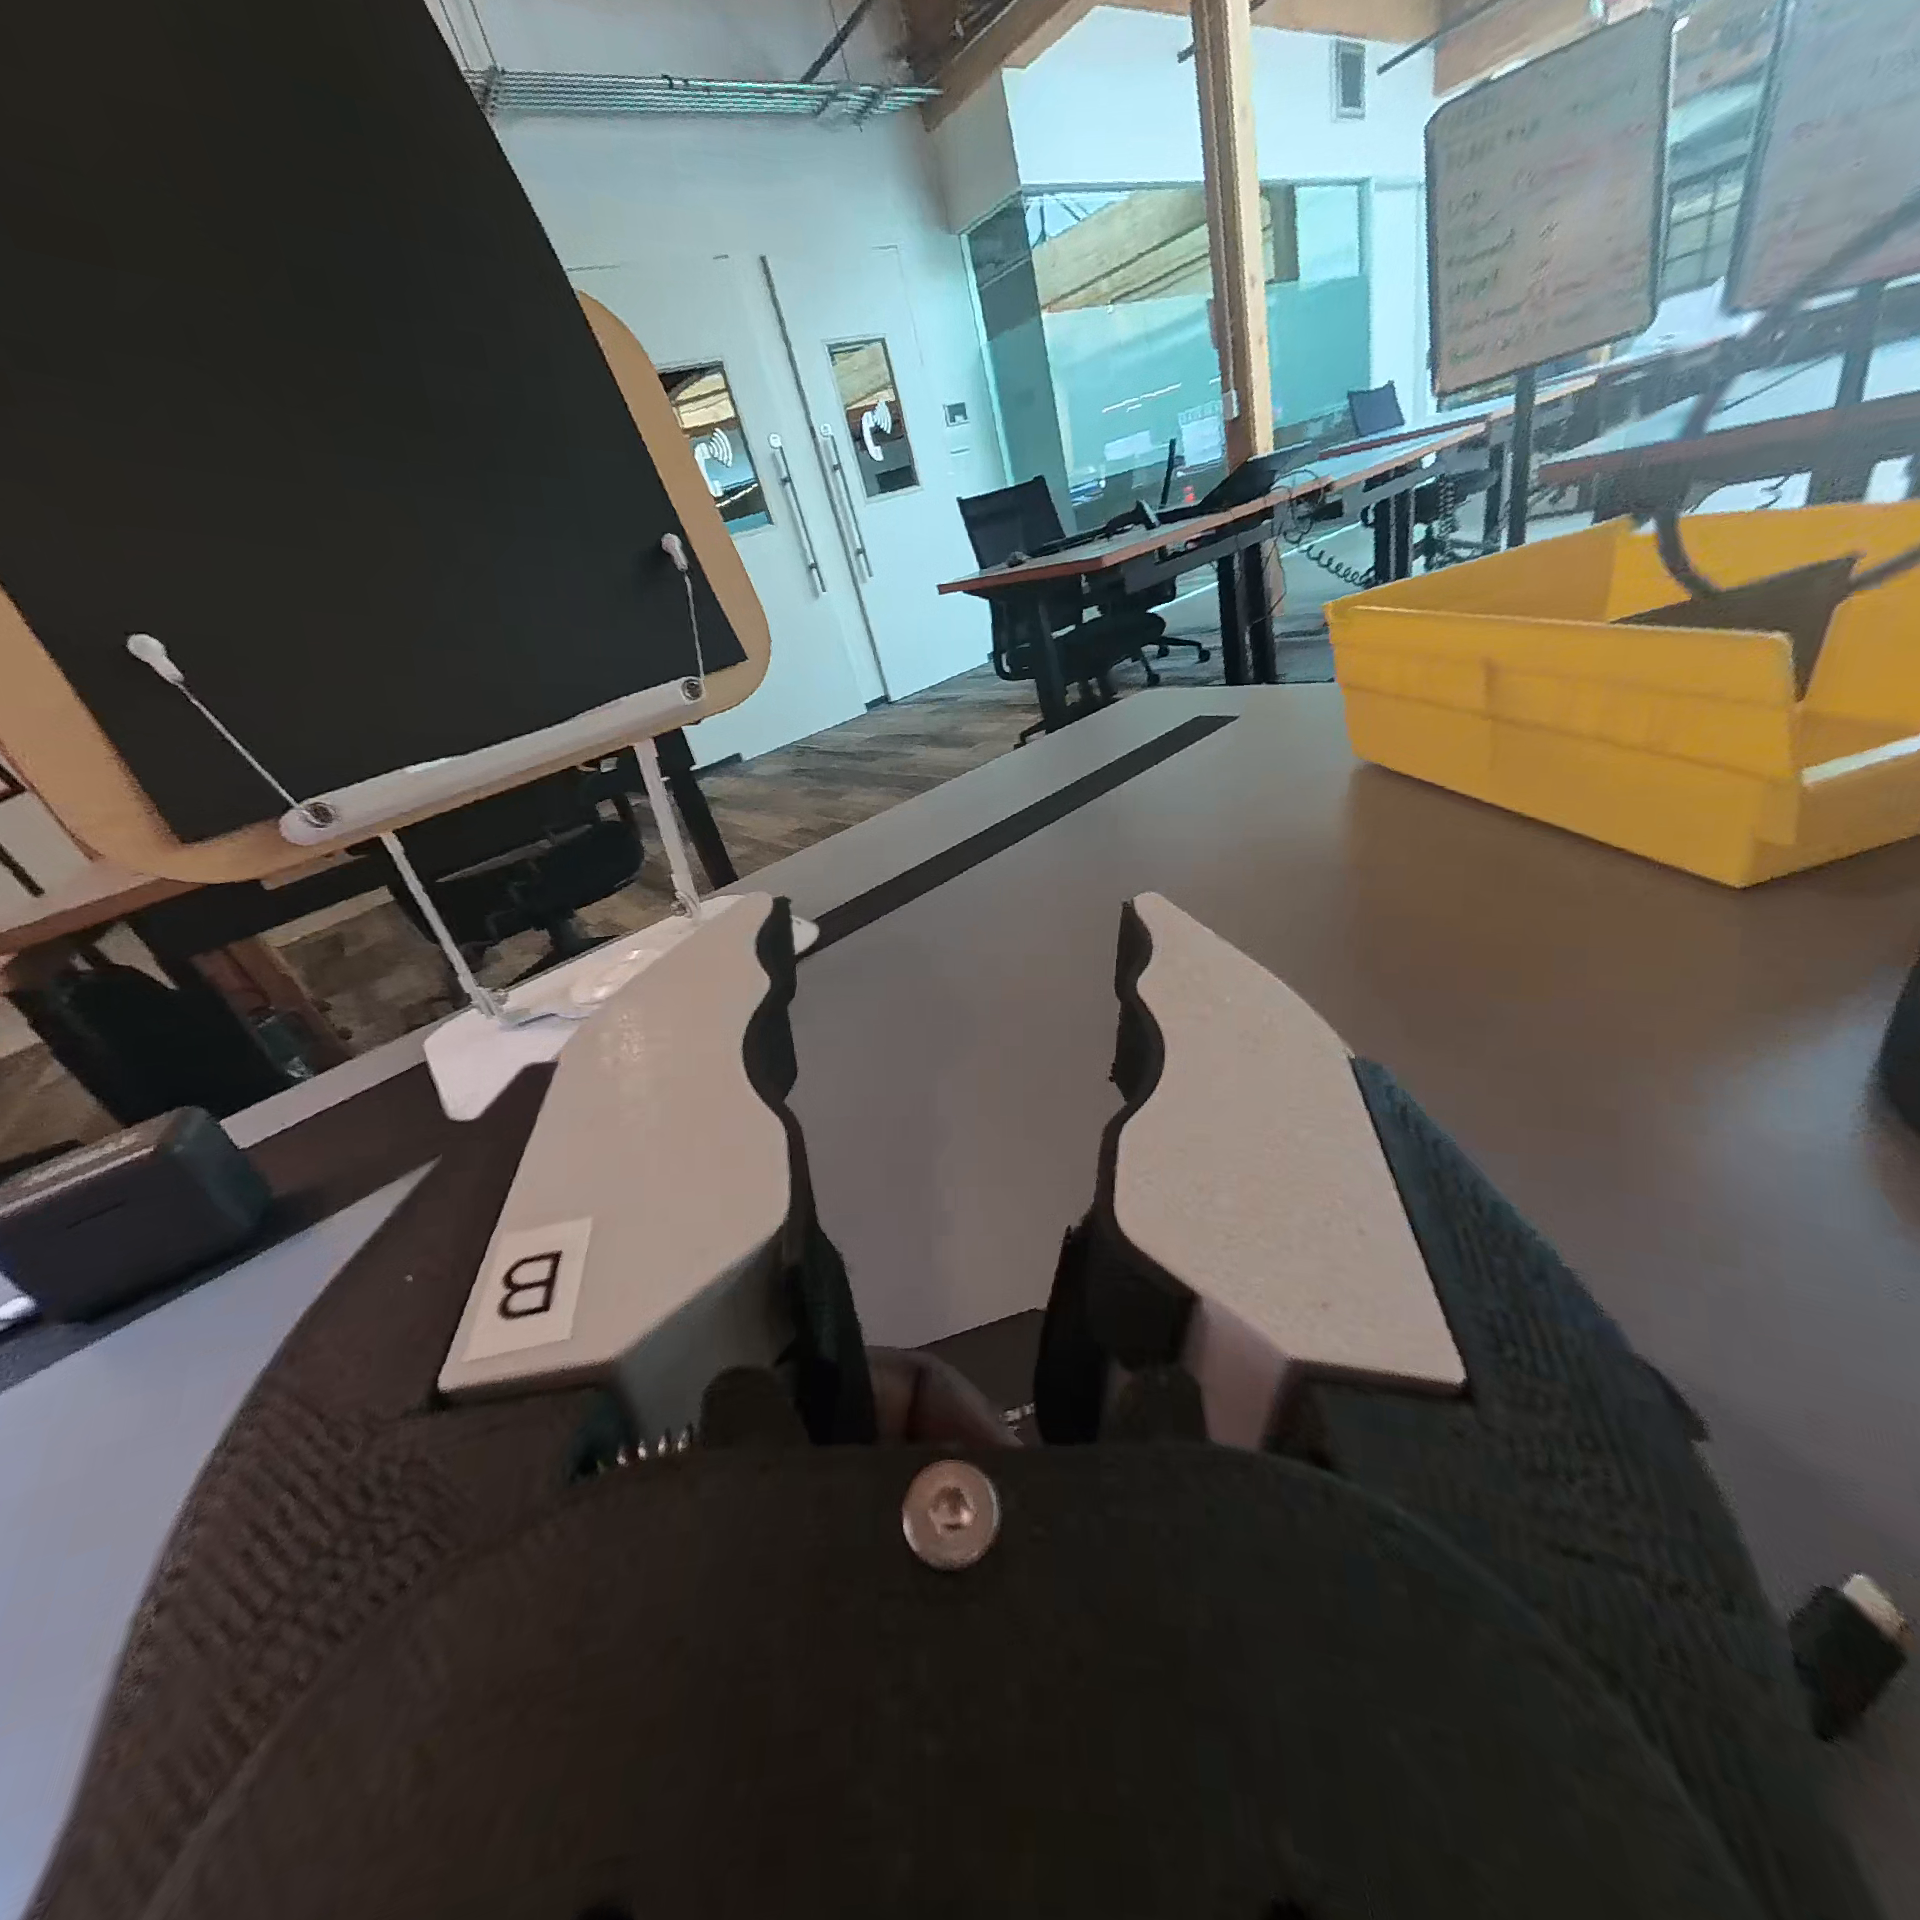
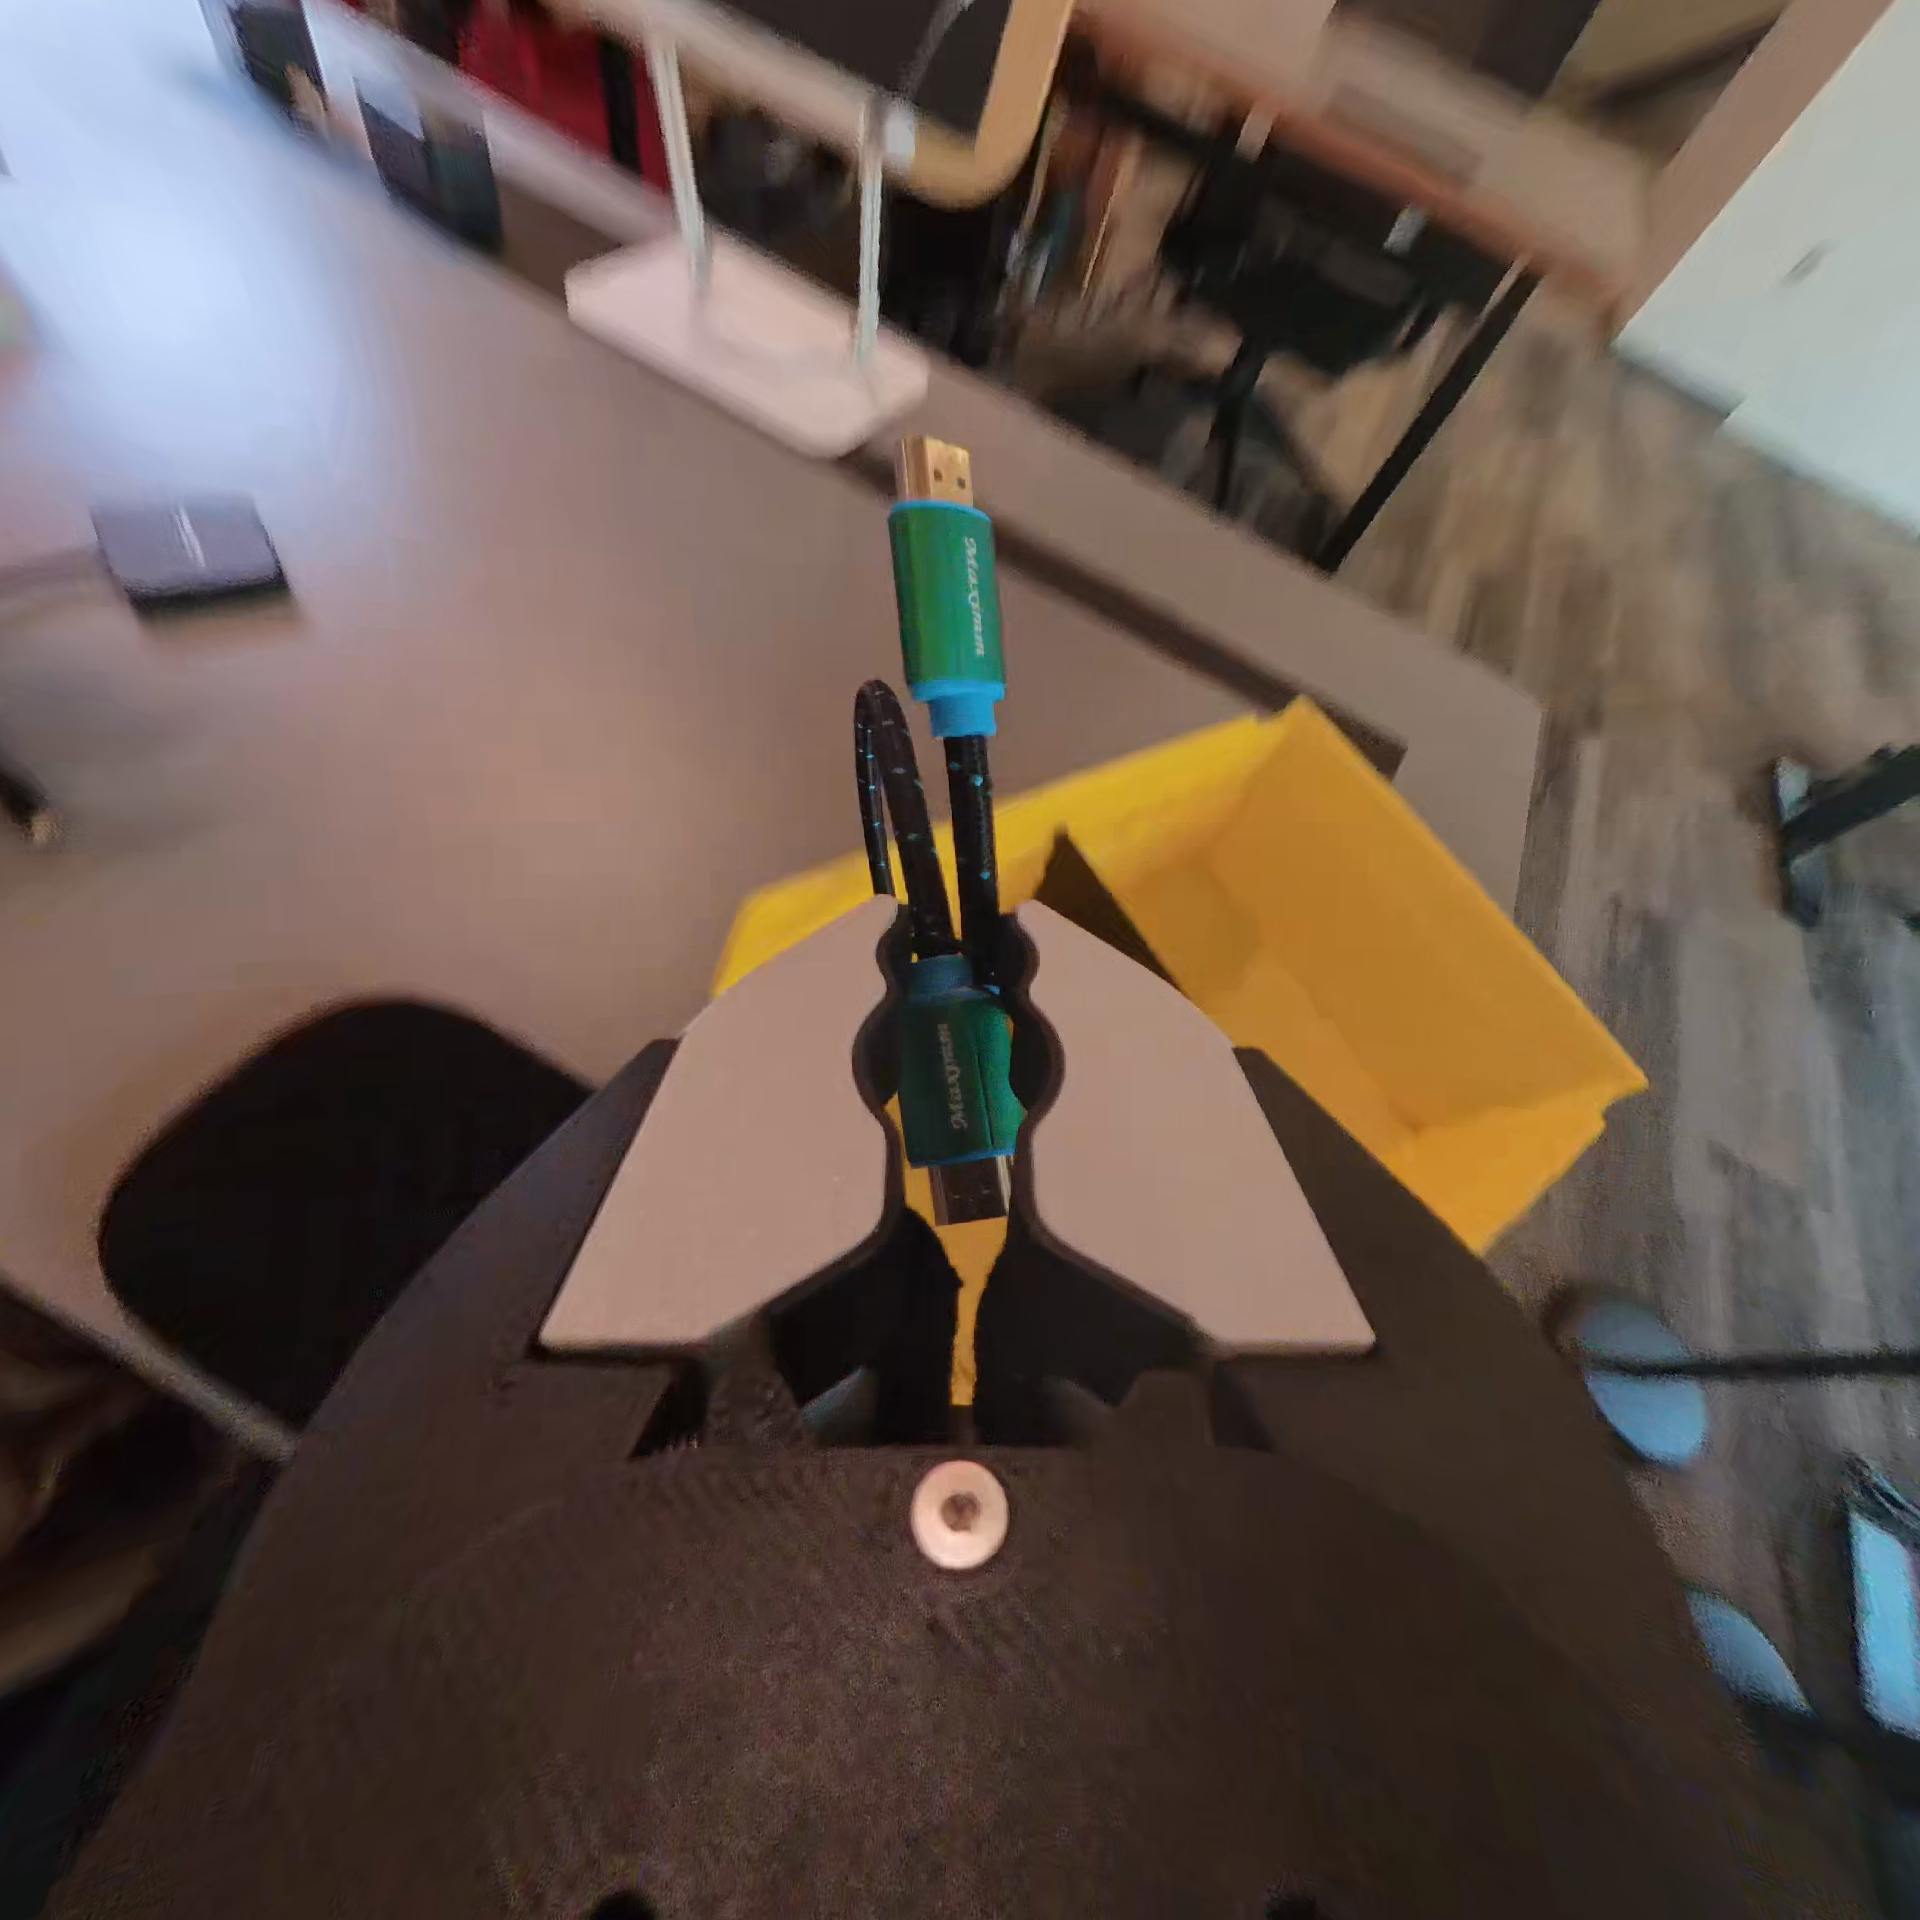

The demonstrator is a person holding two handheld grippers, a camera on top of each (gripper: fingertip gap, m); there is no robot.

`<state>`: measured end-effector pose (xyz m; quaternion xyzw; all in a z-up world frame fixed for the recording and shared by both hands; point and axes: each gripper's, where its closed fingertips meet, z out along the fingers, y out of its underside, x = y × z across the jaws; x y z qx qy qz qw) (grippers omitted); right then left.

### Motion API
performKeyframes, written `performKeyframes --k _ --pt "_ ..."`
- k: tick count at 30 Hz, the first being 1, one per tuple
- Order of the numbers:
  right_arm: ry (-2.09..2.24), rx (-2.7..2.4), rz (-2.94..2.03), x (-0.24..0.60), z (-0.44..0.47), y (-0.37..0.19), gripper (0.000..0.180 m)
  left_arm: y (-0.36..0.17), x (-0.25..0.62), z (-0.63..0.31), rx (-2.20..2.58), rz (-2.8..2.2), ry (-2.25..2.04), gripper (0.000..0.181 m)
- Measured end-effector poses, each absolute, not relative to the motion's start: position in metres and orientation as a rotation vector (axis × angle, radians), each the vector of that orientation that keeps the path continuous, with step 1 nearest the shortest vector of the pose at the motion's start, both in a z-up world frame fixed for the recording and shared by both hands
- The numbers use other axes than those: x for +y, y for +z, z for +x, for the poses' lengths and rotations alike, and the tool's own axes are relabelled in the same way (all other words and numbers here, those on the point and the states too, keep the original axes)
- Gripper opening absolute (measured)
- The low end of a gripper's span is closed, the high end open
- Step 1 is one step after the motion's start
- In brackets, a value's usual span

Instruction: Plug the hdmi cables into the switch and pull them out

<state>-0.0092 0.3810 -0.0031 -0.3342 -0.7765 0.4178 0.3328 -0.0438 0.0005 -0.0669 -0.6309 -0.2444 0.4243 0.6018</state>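
1. HDMI cable (image 2: pixel 940 831), short and braided black with blue flecks, is clamped in the right gripper (image 2: pixel 956 920); its fingers are pressed together on one green connector (image 2: pixel 954 1070) and on the cord doubled beside it.
2. That gripped connector runs lengthwise along the fingers, with its metal plug end pointing back toward the gripper body.
3. Its other green connector (image 2: pixel 943 603) stands out beyond the fingertips, long axis in line with the fingers, gold plug (image 2: pixel 935 473) pointing away.
4. Both connectors sit above the near corner of the yellow bin (image 2: pixel 1455 997), which rests at the edge of the grey-brown table (image 2: pixel 520 675).
5. Left gripper (image 1: pixel 951 920) is spread apart and holds nothing, hovering low over the table to the left of the yellow bin.
6. Farther left of the bin stands a white stand (image 1: pixel 499 1049) carrying a black panel on a wooden board (image 1: pixel 312 416).
7. Beyond the bin lies an open office with desks, chairs, doors and whiteboards.
8. A dark box (image 1: pixel 114 1216) near the left table edge is hard to identify; the right wrist view's background is motion-blurred.
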Motion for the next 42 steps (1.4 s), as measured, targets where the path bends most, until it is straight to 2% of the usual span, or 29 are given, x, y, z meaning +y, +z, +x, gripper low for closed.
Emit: performKeyframes --k 4,12,15,20,30,35,37,42 --pt "0.822 -2.314 -0.932 0.418 -0.020 -0.032 0.016 -0.069 -0.002 -0.047 -0.594 -1.456 0.957 0.058" --pt "0.801 -2.825 -1.263 0.423 -0.044 -0.107 0.016 -0.077 0.001 -0.050 -0.599 -1.504 0.957 0.057" --pt "0.760 -2.891 -1.291 0.424 -0.060 -0.114 0.016 -0.078 0.000 -0.051 -0.615 -1.504 0.936 0.056" --pt "0.378 -2.926 -1.287 0.448 -0.077 -0.141 0.015 -0.080 -0.001 -0.052 -0.628 -1.511 0.923 0.056" --pt "0.231 -2.872 -1.183 0.452 -0.084 -0.164 0.014 -0.085 0.002 -0.052 -0.623 -1.548 0.919 0.056" --pt "0.036 -2.775 -1.025 0.457 -0.083 -0.177 0.023 -0.086 0.002 -0.053 -0.629 -1.557 0.919 0.056" --pt "-0.029 -2.749 -0.973 0.457 -0.081 -0.178 0.035 -0.087 0.002 -0.053 -0.630 -1.560 0.917 0.056" --pt "-0.005 -2.683 -0.880 0.453 -0.081 -0.162 0.048 -0.089 0.002 -0.053 -0.628 -1.574 0.923 0.056"
